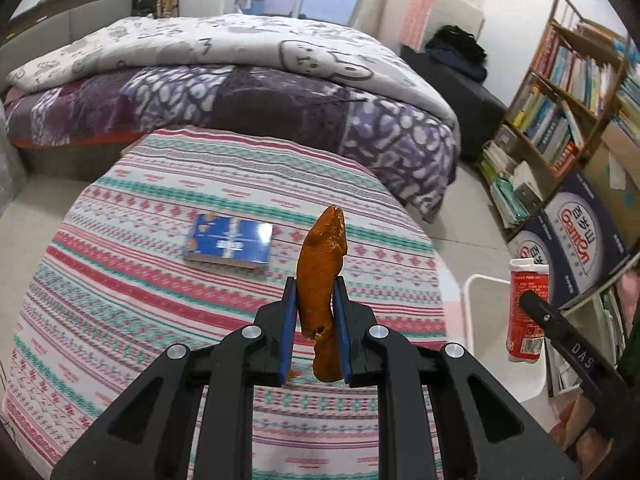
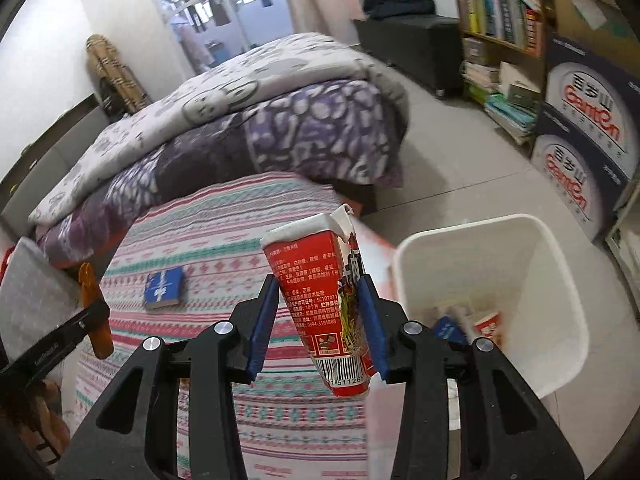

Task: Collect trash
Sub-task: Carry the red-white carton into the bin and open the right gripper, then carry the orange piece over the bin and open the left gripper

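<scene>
My left gripper [image 1: 315, 285] is shut on a long orange peel [image 1: 322, 248] that stands upright between its blue pads, above the striped tablecloth [image 1: 140, 300]. My right gripper [image 2: 320, 285] is shut on a red and white snack packet [image 2: 316, 264], held upright near the table's right edge. To the right of the packet, on the floor, stands a white bin [image 2: 560, 280] with other wrappers [image 2: 486, 326] at its bottom. In the left wrist view the packet [image 1: 526, 312] hangs over the bin's rim [image 1: 480, 280]. In the right wrist view the peel [image 2: 86, 276] shows at far left.
A blue book [image 1: 230, 240] lies on the round table. Behind the table is a bed with purple and white quilts [image 1: 240, 92]. A bookshelf [image 1: 560, 100] and stacked printed cartons [image 2: 584, 132] line the right wall, past a strip of tiled floor [image 2: 460, 184].
</scene>
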`<state>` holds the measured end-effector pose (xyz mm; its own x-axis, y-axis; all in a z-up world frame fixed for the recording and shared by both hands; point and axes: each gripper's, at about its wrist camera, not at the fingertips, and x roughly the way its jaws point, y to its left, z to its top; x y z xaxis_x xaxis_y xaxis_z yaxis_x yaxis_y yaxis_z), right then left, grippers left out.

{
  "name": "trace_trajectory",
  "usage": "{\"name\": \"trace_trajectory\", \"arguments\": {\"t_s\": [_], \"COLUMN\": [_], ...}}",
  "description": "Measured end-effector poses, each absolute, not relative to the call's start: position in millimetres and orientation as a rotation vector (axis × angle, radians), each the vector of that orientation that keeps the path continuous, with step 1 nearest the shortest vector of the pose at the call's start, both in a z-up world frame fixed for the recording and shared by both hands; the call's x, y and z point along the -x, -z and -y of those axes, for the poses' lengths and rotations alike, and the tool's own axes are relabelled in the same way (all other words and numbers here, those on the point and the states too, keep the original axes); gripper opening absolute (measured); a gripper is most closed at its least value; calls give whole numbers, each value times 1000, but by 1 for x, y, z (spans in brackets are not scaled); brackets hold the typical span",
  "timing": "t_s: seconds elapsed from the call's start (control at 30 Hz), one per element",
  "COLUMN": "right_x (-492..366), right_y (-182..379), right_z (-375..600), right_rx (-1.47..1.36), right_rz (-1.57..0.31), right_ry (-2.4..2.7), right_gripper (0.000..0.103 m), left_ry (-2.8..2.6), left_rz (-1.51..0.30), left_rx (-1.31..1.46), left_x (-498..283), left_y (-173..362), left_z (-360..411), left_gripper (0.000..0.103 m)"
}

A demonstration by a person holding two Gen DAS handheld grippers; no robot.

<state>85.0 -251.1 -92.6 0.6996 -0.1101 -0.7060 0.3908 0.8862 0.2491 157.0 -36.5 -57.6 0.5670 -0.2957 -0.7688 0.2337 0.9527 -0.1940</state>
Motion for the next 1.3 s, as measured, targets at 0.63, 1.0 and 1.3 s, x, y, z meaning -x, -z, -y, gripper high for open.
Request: {"name": "trace_trajectory", "arguments": {"t_s": [0.63,1.0,1.3], "right_x": [-35,-1,14], "right_y": [99,92,86], "right_z": [363,409,423], "right_rx": [-546,-643,-712], "right_rz": [-750,-706,-666], "right_ry": [586,689,705], "right_gripper": [69,81,86], "left_ry": [553,718,827], "left_rz": [-1011,-1066,-1076], "left_rx": [5,1,44], "left_x": [-124,-98,-84], "left_y": [97,115,120], "left_z": [160,230,269], "left_gripper": [18,18,32]}}
